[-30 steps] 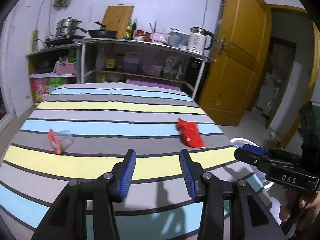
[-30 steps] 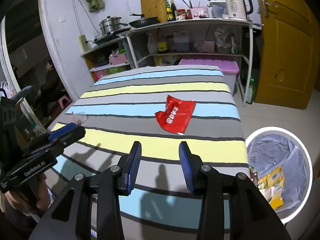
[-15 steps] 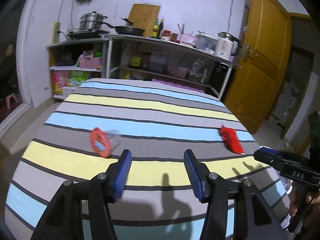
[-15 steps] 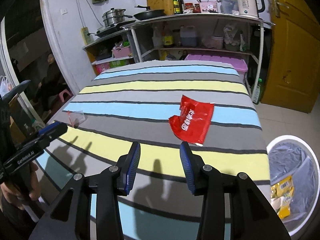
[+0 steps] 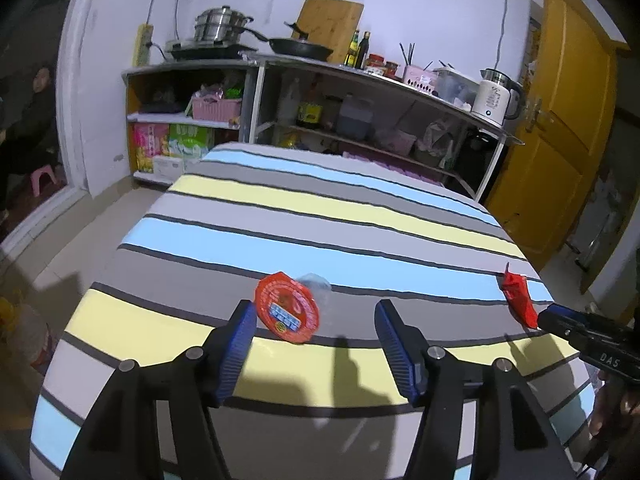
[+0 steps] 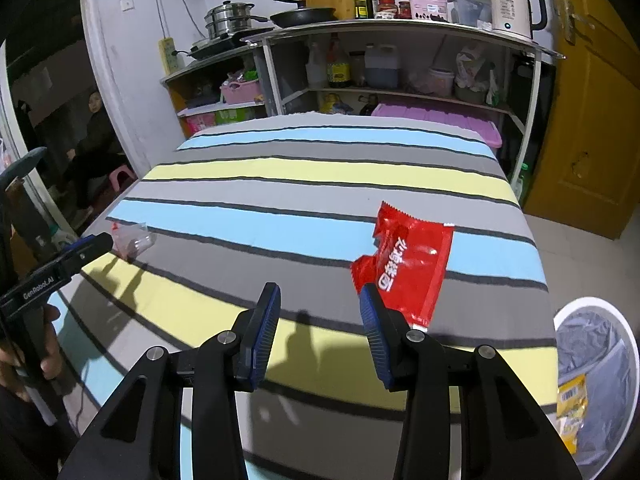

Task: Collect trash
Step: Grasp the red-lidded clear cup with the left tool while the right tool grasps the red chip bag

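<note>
A clear plastic cup with a red round lid (image 5: 287,307) lies on its side on the striped cloth, just ahead of my left gripper (image 5: 315,320). The left jaws are opening wide and nothing is between them. The same cup (image 6: 130,239) shows small at the left in the right wrist view. A flat red snack wrapper (image 6: 404,268) lies just beyond the right finger of my right gripper (image 6: 320,306), which is open and empty. In the left wrist view the wrapper (image 5: 518,294) lies near the table's right edge.
A white bin (image 6: 596,376) lined with a grey bag, trash inside, stands on the floor at the table's right. Kitchen shelves (image 6: 380,32) with pots and a kettle line the far wall. A yellow door (image 6: 592,120) is at right. A person (image 6: 94,128) sits at far left.
My left gripper has swung left toward the cup, which now looks bigger and sits between its fingers' lines; its jaws have widened. My right gripper has moved closer to the red wrapper.
</note>
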`<move>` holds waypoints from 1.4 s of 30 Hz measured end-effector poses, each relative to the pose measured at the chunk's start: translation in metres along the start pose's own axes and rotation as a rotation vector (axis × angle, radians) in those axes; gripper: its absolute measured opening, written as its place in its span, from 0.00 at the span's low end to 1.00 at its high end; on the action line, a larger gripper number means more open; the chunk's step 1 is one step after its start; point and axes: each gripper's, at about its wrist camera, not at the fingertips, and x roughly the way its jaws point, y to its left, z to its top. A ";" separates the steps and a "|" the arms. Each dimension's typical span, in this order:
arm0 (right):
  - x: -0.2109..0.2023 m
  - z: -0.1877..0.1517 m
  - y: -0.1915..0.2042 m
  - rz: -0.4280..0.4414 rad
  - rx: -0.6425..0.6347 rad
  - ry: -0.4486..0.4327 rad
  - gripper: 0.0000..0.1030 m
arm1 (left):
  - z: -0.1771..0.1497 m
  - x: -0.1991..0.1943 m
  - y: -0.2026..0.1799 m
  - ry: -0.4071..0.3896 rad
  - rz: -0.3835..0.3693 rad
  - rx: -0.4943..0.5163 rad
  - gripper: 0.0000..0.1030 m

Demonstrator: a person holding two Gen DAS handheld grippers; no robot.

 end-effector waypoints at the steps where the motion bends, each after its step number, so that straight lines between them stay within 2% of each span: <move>1: 0.002 0.002 0.000 -0.002 -0.001 0.002 0.41 | 0.002 0.004 0.003 0.011 0.002 -0.005 0.60; 10: 0.023 0.010 0.000 -0.026 -0.011 0.026 0.41 | 0.009 0.036 0.012 0.103 0.008 -0.020 0.60; 19: 0.043 0.012 -0.007 -0.075 0.026 0.068 0.41 | 0.012 0.055 0.014 0.159 0.008 -0.041 0.60; 23: 0.046 0.011 -0.016 -0.075 0.061 0.081 0.41 | 0.013 0.058 0.011 0.163 0.008 -0.032 0.48; 26: 0.045 0.011 -0.019 -0.081 0.072 0.077 0.23 | 0.013 0.057 0.008 0.158 0.011 -0.018 0.45; 29: 0.043 0.011 -0.021 -0.068 0.081 0.068 0.15 | 0.013 0.053 0.002 0.143 0.013 0.005 0.45; 34: 0.039 0.011 -0.025 -0.054 0.094 0.050 0.12 | 0.010 0.046 -0.011 0.118 -0.002 0.035 0.44; 42: 0.018 0.001 -0.026 -0.029 0.103 0.012 0.09 | 0.003 0.030 -0.038 0.095 -0.067 0.053 0.43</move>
